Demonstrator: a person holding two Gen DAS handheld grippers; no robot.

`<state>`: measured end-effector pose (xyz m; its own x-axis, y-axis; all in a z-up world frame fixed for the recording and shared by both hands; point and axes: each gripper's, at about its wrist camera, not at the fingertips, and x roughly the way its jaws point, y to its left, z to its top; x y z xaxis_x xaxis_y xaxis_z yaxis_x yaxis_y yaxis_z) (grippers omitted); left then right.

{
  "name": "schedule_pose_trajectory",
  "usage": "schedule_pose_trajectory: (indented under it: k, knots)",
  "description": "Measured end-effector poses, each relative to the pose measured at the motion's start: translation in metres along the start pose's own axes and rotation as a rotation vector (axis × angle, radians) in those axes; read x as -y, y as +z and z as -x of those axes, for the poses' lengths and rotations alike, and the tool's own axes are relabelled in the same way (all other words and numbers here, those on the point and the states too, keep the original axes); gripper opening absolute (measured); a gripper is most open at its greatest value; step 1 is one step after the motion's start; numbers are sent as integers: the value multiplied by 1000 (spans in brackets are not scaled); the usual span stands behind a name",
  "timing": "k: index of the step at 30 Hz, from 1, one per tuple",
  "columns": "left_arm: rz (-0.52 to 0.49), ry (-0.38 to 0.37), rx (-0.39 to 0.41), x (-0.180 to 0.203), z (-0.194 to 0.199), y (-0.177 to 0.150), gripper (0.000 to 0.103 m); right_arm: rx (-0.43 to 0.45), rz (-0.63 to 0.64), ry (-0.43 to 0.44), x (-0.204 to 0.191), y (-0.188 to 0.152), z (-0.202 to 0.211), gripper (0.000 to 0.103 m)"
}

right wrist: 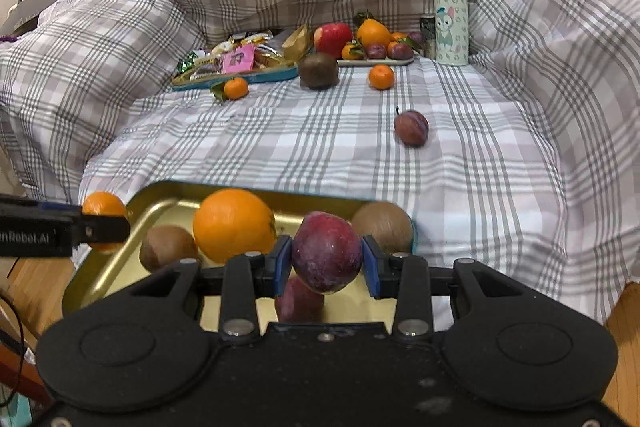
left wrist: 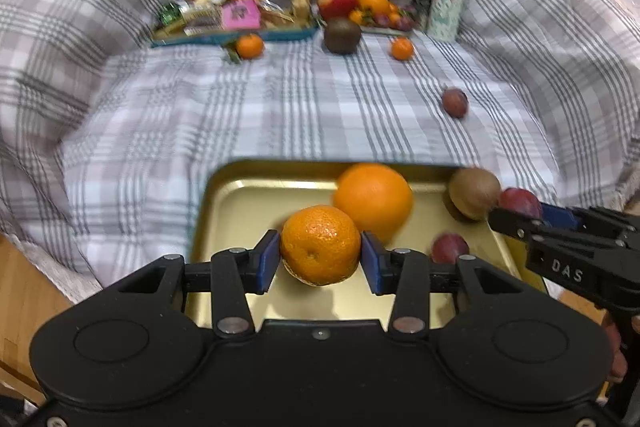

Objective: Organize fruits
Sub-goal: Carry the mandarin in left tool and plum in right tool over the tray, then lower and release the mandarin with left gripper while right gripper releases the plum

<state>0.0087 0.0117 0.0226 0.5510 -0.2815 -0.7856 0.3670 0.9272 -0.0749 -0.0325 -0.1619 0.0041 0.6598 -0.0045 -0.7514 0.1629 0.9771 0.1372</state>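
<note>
Left hand-held gripper (left wrist: 320, 257) is clenched on a mandarin (left wrist: 320, 245), its blue pads pressed to the fruit's two sides and holding it over the gold tray (left wrist: 224, 211). Just beyond the mandarin, inside the tray, lies a large orange (left wrist: 374, 201); to its right a kiwi (left wrist: 474, 193) sits against the tray's far rim, and a small plum (left wrist: 450, 247) rests on the tray floor beside the gripper's right finger.

Right hand-held gripper (right wrist: 326, 265) grasps a plum (right wrist: 327, 251) — dark red, pinched between the blue pads — above the same tray (right wrist: 100, 267). Directly beneath it another plum (right wrist: 299, 301) lies on the tray floor. Ahead to the left are the orange (right wrist: 234, 225) and a kiwi (right wrist: 168, 253); ahead to the right, a second kiwi (right wrist: 382, 229) at the rim.

Farther out on the plaid bedsheet (right wrist: 280, 139), well apart from both grippers, a loose plum (right wrist: 411, 128), two small mandarins (right wrist: 381, 77) and a dark round fruit (right wrist: 319, 71) lie in front of a snack tray (right wrist: 236, 61), a fruit plate (right wrist: 376, 62) and a cartoon-printed bottle (right wrist: 451, 23).
</note>
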Motion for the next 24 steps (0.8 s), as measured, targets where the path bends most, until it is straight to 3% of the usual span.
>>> schedule_pose_trajectory:
  k: [13, 24]
  knots:
    - [-44, -31, -94, 21, -20, -31, 51, -94, 11, 5, 4, -20, -4, 39]
    - [-41, -45, -136, 22, -31, -33, 51, -154, 34, 10, 2, -27, -13, 39]
